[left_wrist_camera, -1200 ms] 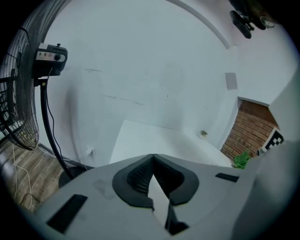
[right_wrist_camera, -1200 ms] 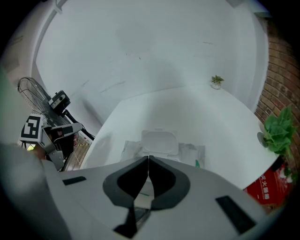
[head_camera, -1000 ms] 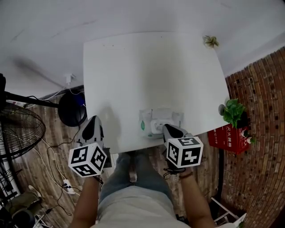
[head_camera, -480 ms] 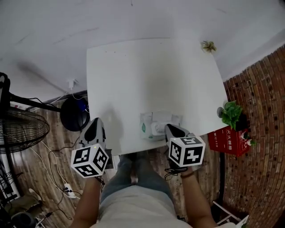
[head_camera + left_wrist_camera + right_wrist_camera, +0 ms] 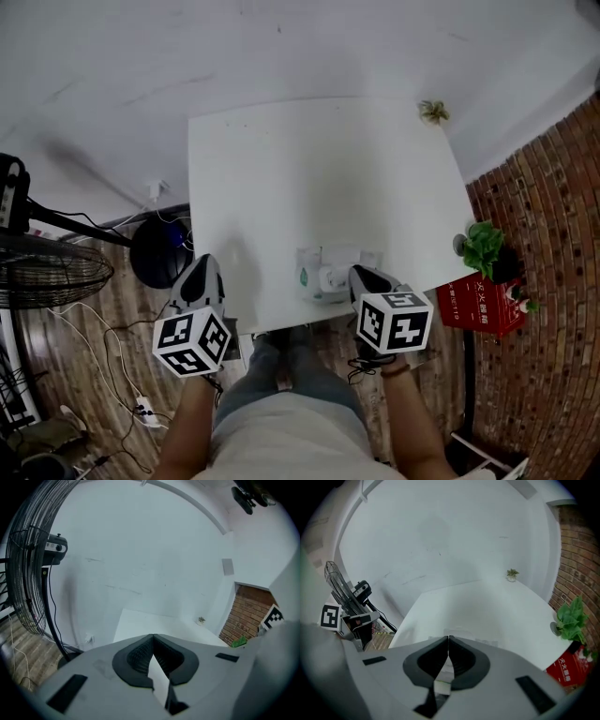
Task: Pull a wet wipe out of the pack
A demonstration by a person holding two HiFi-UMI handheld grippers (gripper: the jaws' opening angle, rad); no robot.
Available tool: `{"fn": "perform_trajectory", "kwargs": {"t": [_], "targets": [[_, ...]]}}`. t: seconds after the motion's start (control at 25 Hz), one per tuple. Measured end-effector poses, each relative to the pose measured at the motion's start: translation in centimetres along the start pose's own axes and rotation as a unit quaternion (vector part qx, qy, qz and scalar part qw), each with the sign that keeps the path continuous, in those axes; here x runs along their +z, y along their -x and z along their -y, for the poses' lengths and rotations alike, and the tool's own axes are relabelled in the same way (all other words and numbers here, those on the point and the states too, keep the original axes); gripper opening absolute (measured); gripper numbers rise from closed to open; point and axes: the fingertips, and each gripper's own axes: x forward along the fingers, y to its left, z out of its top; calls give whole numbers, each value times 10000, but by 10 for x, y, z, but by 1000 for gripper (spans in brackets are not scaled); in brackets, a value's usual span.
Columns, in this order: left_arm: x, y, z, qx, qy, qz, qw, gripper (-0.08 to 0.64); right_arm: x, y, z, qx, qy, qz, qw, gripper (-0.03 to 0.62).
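A pale wet wipe pack with a green mark on its left end lies near the front edge of the white table. My right gripper hovers just right of the pack, its jaws shut with nothing between them; the pack peeks above the jaws in the right gripper view. My left gripper hangs off the table's left front corner, also shut and empty. In the left gripper view the jaw tips meet in front of the table.
A small potted plant stands at the table's far right corner. A leafy plant and a red box sit by the brick wall on the right. A standing fan, a dark round object and cables lie on the floor at left.
The head camera has pulled back a little, so the table and pack sit lower in view. Both grippers keep their places by the table's front edge, still shut.
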Motion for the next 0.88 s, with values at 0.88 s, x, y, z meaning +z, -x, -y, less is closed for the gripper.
{"fn": "perform_trajectory", "kwargs": {"t": [0.88], "targets": [[22,4,7,-135,59,305,9994,5,33,23,-5,-78,74,515,9986,6]]}}
